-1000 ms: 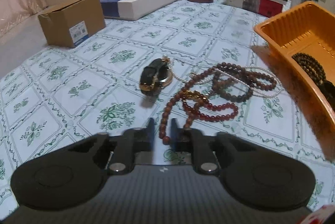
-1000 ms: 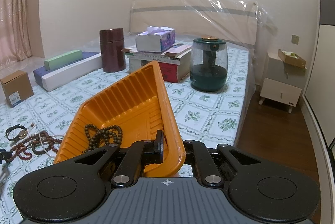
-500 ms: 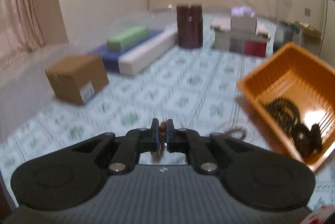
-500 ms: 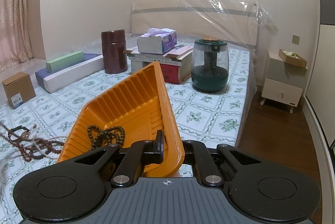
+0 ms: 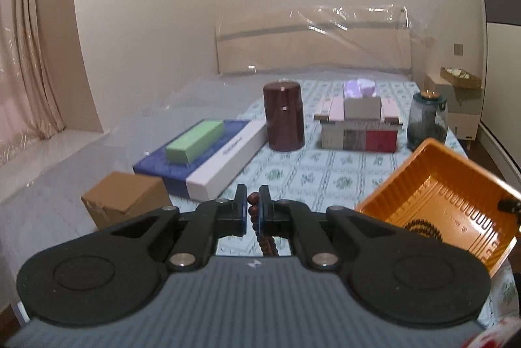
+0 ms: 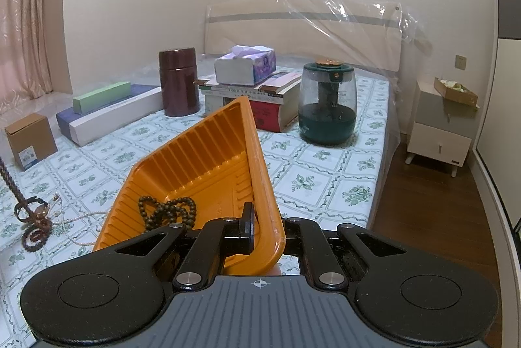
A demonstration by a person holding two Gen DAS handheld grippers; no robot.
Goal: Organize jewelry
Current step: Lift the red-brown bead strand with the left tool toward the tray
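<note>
Left gripper: jaws closed on a reddish bead strand, the rest hanging below them.
Right gripper: jaws clamped on the near rim of the orange tray, tilting it up.
In the tray: dark beads, just ahead of the right jaws.
On the bed: watch and pearl strand, far left of the right jaws.
Handling: beads light, limp, prone to swing and tangle; pinch across a few beads, lower slowly.

Reddish-brown bead strand hanging taut, tilted orange tray holding dark beads
</note>
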